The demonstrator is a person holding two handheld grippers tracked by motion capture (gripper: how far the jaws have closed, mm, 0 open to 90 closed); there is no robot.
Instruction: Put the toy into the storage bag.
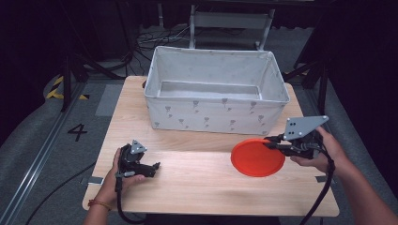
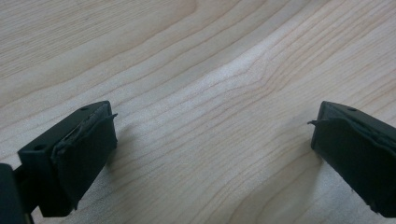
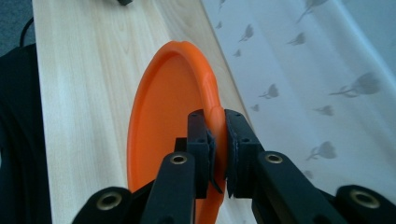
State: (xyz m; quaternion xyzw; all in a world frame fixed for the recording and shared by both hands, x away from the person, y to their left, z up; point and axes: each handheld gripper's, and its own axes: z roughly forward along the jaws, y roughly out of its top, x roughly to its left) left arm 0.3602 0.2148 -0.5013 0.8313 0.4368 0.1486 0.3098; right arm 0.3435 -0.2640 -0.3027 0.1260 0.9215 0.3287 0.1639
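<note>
Right gripper clamped on orange plate rim, beside fabric bin; left gripper jaws wide apart, over wooden table.

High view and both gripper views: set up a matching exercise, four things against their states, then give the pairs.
Things:
1. orange plate
2. fabric bin
3. left hand-held gripper
4. right hand-held gripper

States:
A. jaws wide apart over bare wood
B. stands at the table's far side
C. pinched by its rim
D. jaws clamped on a rim

Pairs: 1-C, 2-B, 3-A, 4-D
</note>
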